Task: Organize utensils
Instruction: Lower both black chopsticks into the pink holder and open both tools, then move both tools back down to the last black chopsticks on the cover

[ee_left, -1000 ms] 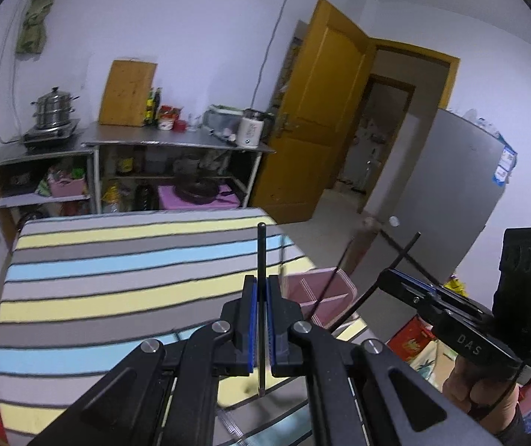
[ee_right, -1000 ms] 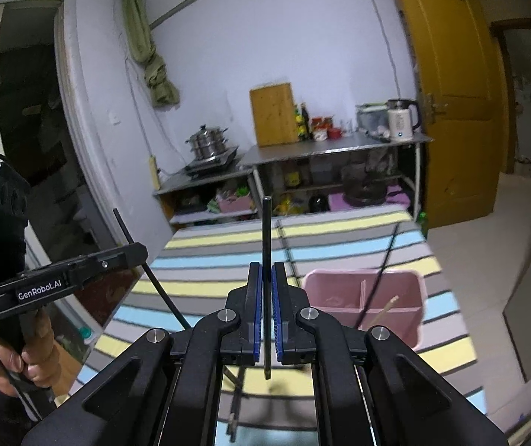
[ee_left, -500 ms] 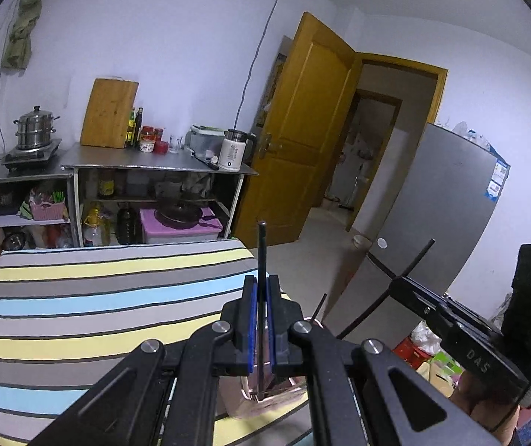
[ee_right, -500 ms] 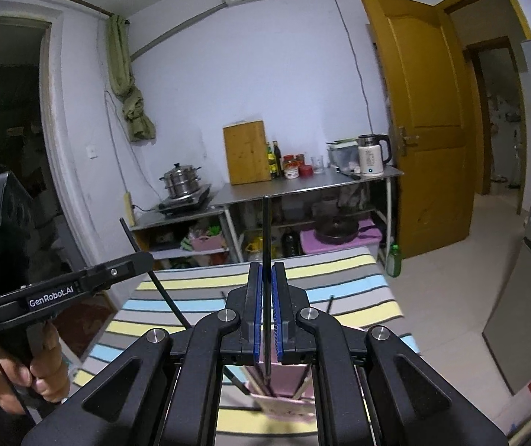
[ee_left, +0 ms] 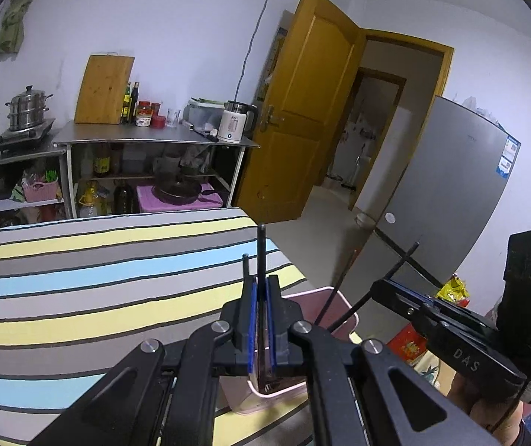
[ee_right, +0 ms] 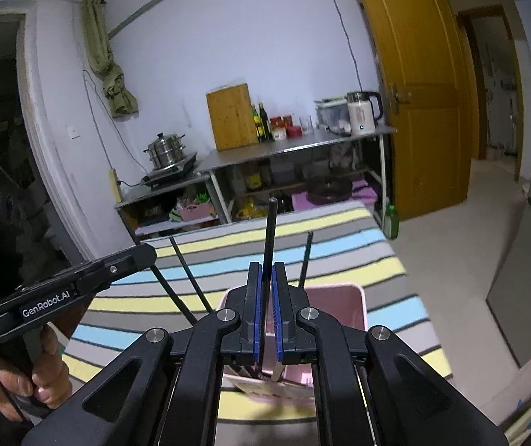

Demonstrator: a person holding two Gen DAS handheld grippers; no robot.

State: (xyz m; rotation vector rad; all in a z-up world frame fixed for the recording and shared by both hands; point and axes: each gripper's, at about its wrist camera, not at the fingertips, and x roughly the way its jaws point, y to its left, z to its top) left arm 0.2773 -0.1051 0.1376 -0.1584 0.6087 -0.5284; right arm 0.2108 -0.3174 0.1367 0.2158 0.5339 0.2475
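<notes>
Left tool pressed together on a black chopstick, rod upright between the blue pads. Right tool likewise pinching another black chopstick, tilted slightly right. Both held directly over a pink utensil bin, more dark sticks leaning from it. Bin resting on the striped table, near its right edge.
</notes>
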